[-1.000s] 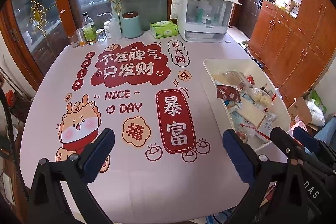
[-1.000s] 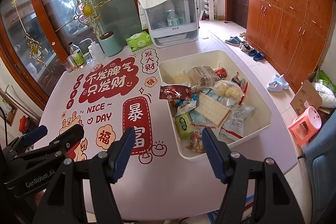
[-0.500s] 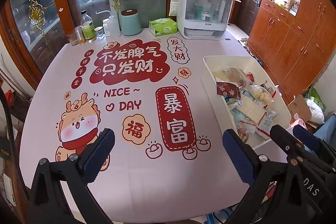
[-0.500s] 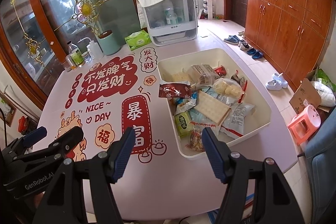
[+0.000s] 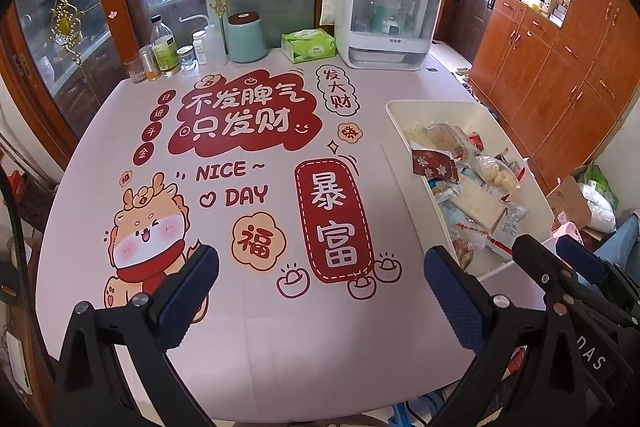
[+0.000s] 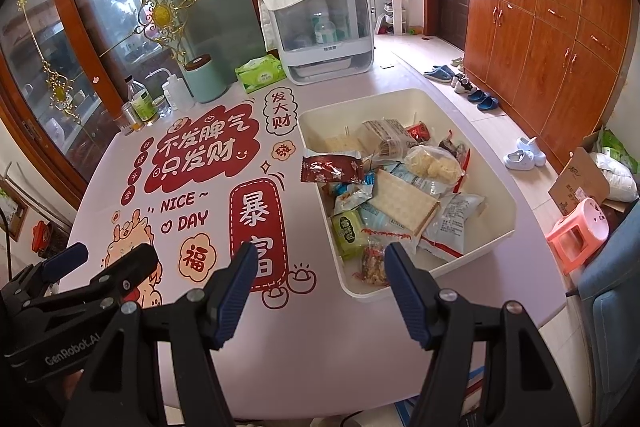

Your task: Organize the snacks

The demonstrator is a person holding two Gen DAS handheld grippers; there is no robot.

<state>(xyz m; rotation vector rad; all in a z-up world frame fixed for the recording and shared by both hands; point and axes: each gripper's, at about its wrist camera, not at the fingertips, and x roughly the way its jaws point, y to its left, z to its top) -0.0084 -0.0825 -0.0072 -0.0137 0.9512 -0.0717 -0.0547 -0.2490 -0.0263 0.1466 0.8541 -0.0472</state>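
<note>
A cream bin (image 6: 505,193) full of mixed snack packets stands on the right of the pink table; it also shows in the left wrist view (image 5: 394,113). A dark red packet (image 6: 331,167) hangs over its left rim. A flat cracker pack (image 6: 404,201) lies in the middle. My right gripper (image 6: 320,291) is open and empty, held above the table's near edge, just short of the bin's near corner. My left gripper (image 5: 320,291) is open and empty above the table's near middle, left of the bin. Each gripper shows at the edge of the other's view.
The table mat (image 5: 248,163) has red printed signs. At the far edge stand bottles and jars (image 5: 164,51), a mint canister (image 5: 246,37), a green tissue pack (image 5: 308,45) and a white covered appliance (image 5: 386,15). A pink stool (image 6: 580,233) and boxes sit on the floor at right.
Both grippers have drawn back a little and risen, so the table looks slightly farther. Nothing was picked up; both stay open.
</note>
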